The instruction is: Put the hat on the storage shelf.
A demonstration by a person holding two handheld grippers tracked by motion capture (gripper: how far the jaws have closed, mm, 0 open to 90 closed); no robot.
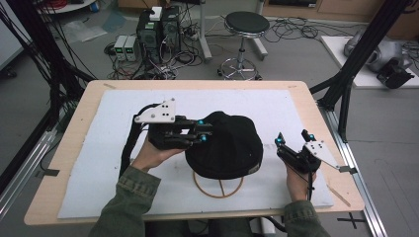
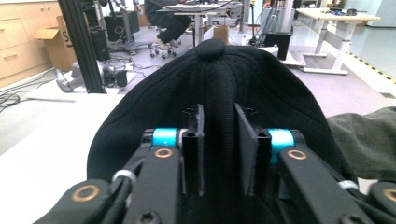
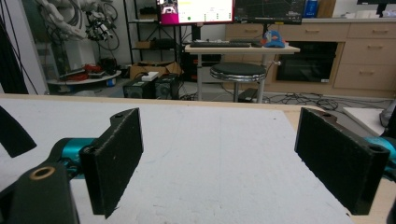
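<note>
Lab floor w/ loose cables, a black round stool (image 1: 246,23) and small computer towers (image 1: 158,27) sits beyond a pale wood tabletop (image 1: 74,128), most of it covered by a white foam sheet (image 1: 113,163). Near the sheet's middle a black cap (image 1: 227,148) sits on a thin wooden ring stand (image 1: 219,186); part of the ring shows under the cap's near edge. No open containers in sight; cap is crown-up, w/ its top button visible in the left gripper view. Left gripper (image 1: 201,132) comes in from the cap's left side, held roughly level, grey three-cornered plate on top, jaws pointing right into the cap's side. In the left gripper view its jaws stand close together w/ a ridge of black cap fabric pinched up between them, so it's clamped on the cap (image 2: 219,88). Left hand (image 1: 155,153) grips it from below, olive sleeve (image 1: 126,202) running in from the bottom edge. Right gripper (image 1: 292,140) is well apart from the cap, over the sheet near its right edge, jaws pointing up-left & away from the person. In the right gripper view its jaws are spread wide w/ bare white sheet between them, nothing held. Right hand (image 1: 296,180) holds it low, close to the tabletop's near-right part.
</note>
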